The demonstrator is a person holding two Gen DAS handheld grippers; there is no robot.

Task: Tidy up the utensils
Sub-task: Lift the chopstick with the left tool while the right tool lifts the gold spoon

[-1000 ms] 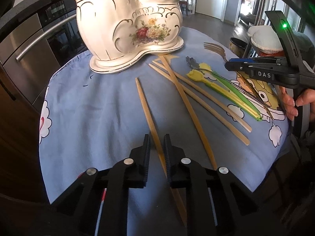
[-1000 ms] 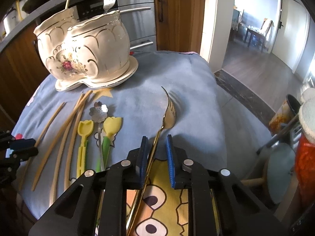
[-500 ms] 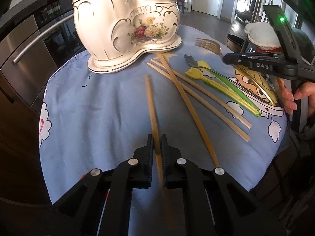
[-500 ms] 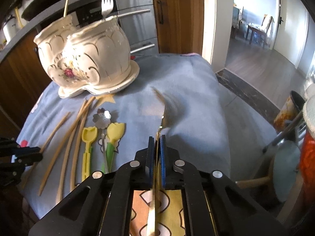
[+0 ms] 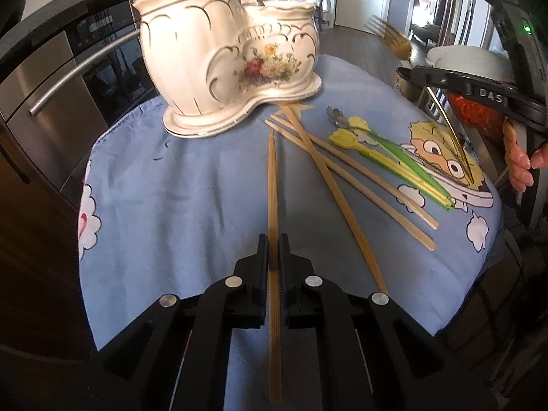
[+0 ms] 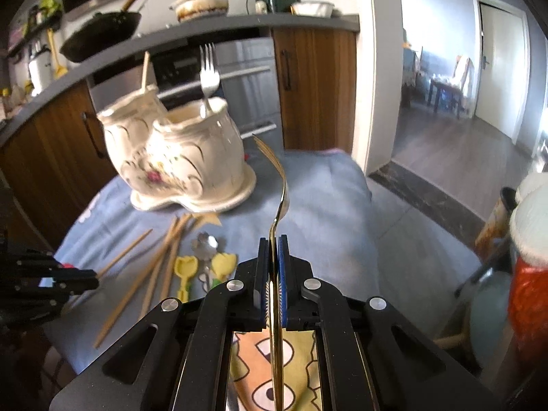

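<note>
Chopstick (image 5: 272,185) sits clamped in the left hand-held gripper (image 5: 273,257) near the surface's (image 5: 178,205) front edge, while the right hand-held gripper (image 6: 274,251) pinches a gold fork (image 6: 279,185) raised beside the ceramic holder (image 6: 185,157).

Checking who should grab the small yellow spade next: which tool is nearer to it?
Right. The right tool, shut on the gold fork, hangs just beside the yellow spade. The left tool, shut on a chopstick, sits farther off.
</note>
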